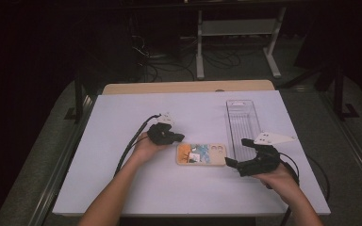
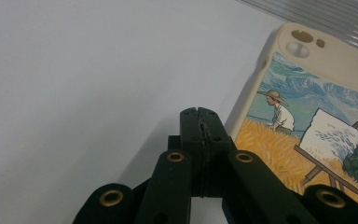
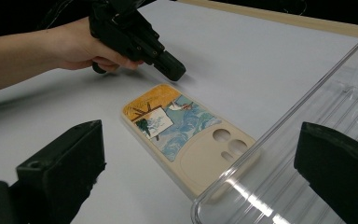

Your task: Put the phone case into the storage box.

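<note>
A cream phone case (image 1: 201, 154) with a painted field scene lies flat, back up, in the middle of the white table (image 1: 122, 179). My left gripper (image 1: 178, 137) is shut with nothing in it, its tip low over the table just off the case's left end. In the left gripper view the closed jaws (image 2: 200, 115) sit beside the case (image 2: 317, 121). My right gripper (image 1: 239, 152) stands open at the case's right end. In the right gripper view its jaws (image 3: 200, 140) spread wide, with the case (image 3: 182, 126) and the left gripper (image 3: 170, 67) ahead.
A long clear plastic tray (image 1: 242, 120) stands just right of the case, running toward the far edge; its near corner (image 3: 307, 121) sits between my right jaws. Beyond the table's wooden far edge (image 1: 188, 87) are cables and a desk frame on a dark floor.
</note>
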{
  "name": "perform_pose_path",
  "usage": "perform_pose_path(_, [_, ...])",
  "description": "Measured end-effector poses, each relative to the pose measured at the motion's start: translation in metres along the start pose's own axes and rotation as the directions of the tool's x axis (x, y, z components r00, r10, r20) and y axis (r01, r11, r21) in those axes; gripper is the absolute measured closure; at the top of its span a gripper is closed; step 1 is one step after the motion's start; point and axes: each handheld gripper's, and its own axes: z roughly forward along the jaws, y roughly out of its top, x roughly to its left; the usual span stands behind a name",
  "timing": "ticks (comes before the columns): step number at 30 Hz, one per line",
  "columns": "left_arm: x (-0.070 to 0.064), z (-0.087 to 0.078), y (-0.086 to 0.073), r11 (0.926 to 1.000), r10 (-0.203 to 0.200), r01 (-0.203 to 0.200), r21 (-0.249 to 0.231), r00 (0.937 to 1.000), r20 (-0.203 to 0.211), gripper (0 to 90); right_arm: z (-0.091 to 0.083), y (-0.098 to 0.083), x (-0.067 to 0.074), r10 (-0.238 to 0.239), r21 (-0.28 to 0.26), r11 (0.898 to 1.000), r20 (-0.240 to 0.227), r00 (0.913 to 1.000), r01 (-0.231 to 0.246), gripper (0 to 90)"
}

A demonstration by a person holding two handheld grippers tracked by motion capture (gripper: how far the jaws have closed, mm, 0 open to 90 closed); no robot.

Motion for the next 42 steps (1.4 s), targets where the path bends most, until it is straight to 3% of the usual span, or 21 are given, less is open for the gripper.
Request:
perform_pose_path(5, [0.001,0.002,-0.002,0.9998,0.011,-0.011,0.014,0.9999,0.0,89.7,0.0,0.0,-0.001,-0.001,-0.001,1.0,0.001,1.0,0.001,1.4])
perform_pose_path(12, [-0.004,0.004,-0.002,0.9999,-0.004,0.003,0.015,0.9999,0.017,89.8,0.0,0.0,0.0,0.0,0.001,1.0,0.0,1.0,0.0,1.4])
perform_pose_path(15, [-0.006,0.003,-0.003,0.9992,0.024,-0.025,0.033,0.9996,0.014,89.8,0.0,0.0,0.0,0.0,0.001,1.0,0.001,1.0,0.0,1.4])
perform_pose_path(18, [-0.01,0.002,-0.004,0.9992,0.023,-0.024,0.031,0.9995,0.019,89.8,-0.001,0.0,0.0,0.003,0.0,1.0,0.002,1.0,-0.003,1.4])
perform_pose_path(22, [-0.02,-0.002,-0.007,0.9966,0.065,-0.066,0.048,0.9976,0.024,89.8,-0.001,0.0,0.0,0.005,-0.001,1.0,0.004,1.0,-0.005,1.4])
perform_pose_path(26, [-0.028,-0.004,-0.01,0.9948,0.08,-0.082,0.061,0.996,0.039,89.8,-0.001,0.0,0.0,0.003,-0.003,1.0,0.004,1.0,-0.003,1.4])
perform_pose_path(42, [-0.048,-0.013,-0.018,0.9908,0.101,-0.107,0.083,0.9922,0.073,89.9,0.0,0.0,0.0,0.001,0.001,1.0,0.004,1.0,-0.001,1.4])
